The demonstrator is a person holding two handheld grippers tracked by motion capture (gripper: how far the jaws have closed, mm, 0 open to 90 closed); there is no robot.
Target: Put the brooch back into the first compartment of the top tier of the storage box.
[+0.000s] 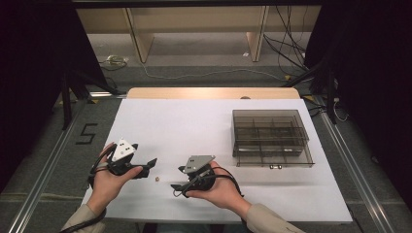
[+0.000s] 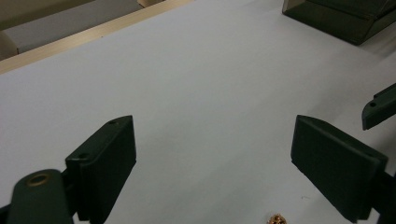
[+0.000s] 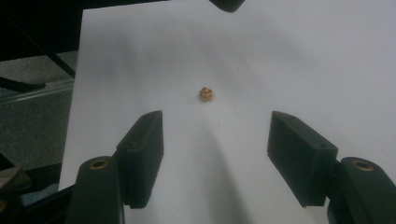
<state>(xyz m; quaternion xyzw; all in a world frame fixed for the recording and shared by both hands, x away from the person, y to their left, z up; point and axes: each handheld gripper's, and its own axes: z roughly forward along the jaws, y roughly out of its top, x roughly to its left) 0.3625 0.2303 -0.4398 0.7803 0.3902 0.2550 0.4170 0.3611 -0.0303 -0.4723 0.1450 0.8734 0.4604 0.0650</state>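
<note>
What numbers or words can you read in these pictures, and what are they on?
"5": a big dark number on the grey floor, left of the table.
No words or numbers can be read on the box, the left gripper, the right gripper or the little gold piece.

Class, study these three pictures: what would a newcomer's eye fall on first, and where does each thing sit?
A tiny golden piece lies alone on the white sheet, between the left gripper and the right gripper, both hand-held with jaws apart. At the sheet's right side stands a dark see-through box split into compartments.
</note>
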